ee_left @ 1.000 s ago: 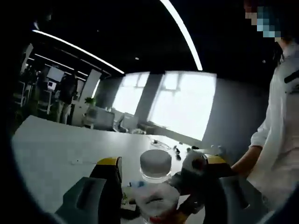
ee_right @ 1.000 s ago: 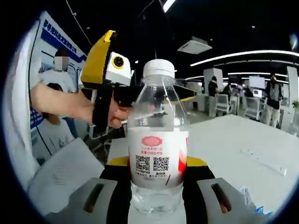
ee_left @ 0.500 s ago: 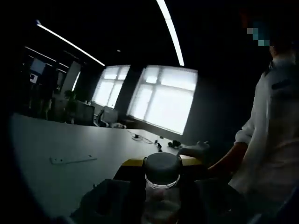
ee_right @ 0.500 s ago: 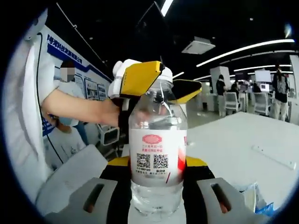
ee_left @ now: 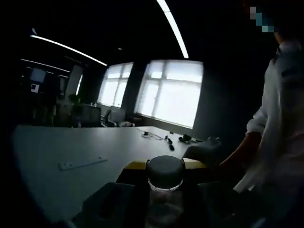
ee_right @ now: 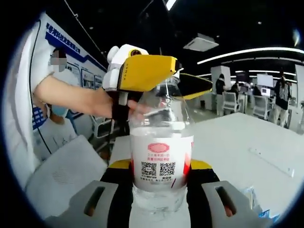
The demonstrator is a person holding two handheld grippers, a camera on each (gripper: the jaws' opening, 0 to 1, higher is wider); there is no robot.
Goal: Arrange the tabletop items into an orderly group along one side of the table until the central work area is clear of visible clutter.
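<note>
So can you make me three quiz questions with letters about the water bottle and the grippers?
1. Where is the bottle?
A. Between the right hand-held gripper's jaws
B. Lying on the floor
C. On a chair

2. What colour is the cap end of the left hand-held gripper?
A. Green
B. Yellow
C. Pink

3. What is the left hand-held gripper doing?
A. Resting on the table
B. Closed over the bottle's cap
C. Holding a cup

Answers: 1 A, the jaws flank the bottle's lower half. 2 B, the yellow jaws sit at the bottle top. 3 B, the cap sits between its jaws in the left gripper view.
</note>
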